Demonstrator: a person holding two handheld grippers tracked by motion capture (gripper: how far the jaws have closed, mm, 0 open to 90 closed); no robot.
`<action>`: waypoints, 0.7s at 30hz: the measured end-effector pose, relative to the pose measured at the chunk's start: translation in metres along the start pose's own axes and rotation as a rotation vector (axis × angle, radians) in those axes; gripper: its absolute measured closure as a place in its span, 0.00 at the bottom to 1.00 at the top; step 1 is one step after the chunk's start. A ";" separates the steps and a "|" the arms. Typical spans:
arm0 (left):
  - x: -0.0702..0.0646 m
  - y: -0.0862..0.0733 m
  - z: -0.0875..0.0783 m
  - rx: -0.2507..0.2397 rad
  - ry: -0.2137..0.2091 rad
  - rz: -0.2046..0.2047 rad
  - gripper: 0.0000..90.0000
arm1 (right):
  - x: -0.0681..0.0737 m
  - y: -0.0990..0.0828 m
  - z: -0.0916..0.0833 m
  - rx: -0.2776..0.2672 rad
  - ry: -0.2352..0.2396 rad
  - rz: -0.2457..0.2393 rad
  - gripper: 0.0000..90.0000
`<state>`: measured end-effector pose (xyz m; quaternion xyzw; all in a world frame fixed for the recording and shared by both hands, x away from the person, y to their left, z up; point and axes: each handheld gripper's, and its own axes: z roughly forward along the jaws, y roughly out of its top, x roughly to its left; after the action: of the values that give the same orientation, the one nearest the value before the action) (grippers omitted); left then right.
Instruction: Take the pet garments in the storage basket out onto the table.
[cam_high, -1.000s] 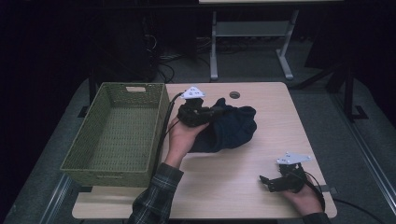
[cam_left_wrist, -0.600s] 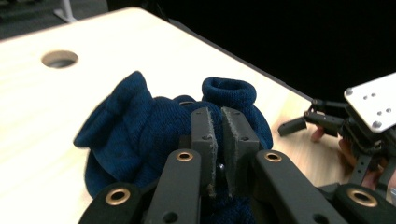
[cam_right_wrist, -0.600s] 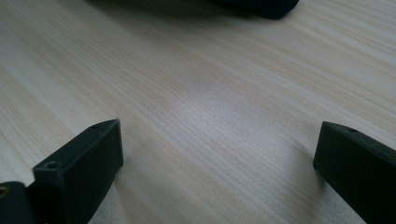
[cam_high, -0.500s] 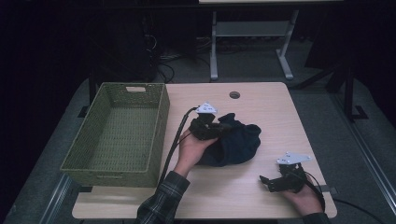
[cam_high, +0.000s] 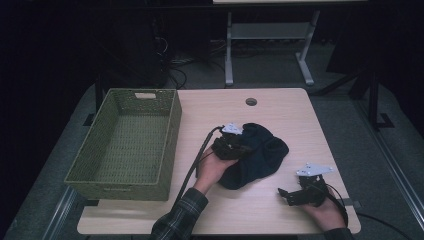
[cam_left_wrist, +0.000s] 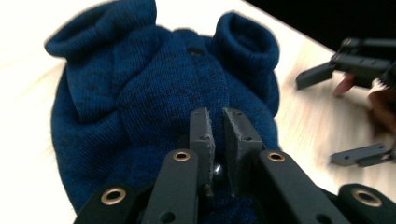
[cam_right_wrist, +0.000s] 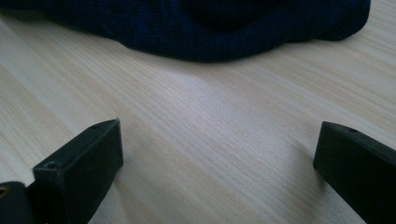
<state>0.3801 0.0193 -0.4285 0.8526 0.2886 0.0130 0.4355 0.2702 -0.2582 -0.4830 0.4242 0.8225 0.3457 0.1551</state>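
Lower right of the high view: the right gripper (cam_high: 285, 196) is being rested low on the table (cam_high: 280, 107) w/ jaws spread wide & nothing between them. In the right gripper view just bare wood is being framed by the jaws, w/ the blue knit garment (cam_right_wrist: 224, 28) lying beyond along the top edge. No support is being given to the cloth from that side, so any lift is being left to one grip alone.

Centre of the high view: the left gripper (cam_high: 244, 148) is being held down on the garment (cam_high: 265, 157), which is lying bunched on the table right of the basket (cam_high: 172, 130) and apart from it. In the left gripper view the jaws are being kept nearly together, tips on the knit (cam_left_wrist: 140, 93); whether a fold is being nipped can't be told.

Risks, as judged:
- If only a thin fold or nothing is being caught, the knit is likely being lost on lift-off, esp. w/ the bulk hanging loose
- Sleeves/cuffs are being left trailing, so they could be dragged over the table or snagged on the basket rim at centre left
- The left cable (cam_high: 197, 160) is being trailed beside the basket wall & could be hooked during a swing leftward
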 end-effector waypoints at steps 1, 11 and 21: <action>0.000 -0.001 0.002 0.008 0.002 0.004 0.90 | 0.000 0.000 0.000 -0.001 0.000 0.000 0.01; -0.004 0.003 -0.015 -0.016 0.030 0.054 0.56 | 0.000 0.000 0.000 -0.001 0.000 0.000 0.01; -0.014 -0.003 -0.045 0.021 0.065 0.143 0.25 | 0.000 0.000 0.000 0.001 0.000 0.001 0.01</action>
<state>0.3542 0.0468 -0.3998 0.8746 0.2410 0.0689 0.4150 0.2701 -0.2581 -0.4830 0.4247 0.8223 0.3455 0.1550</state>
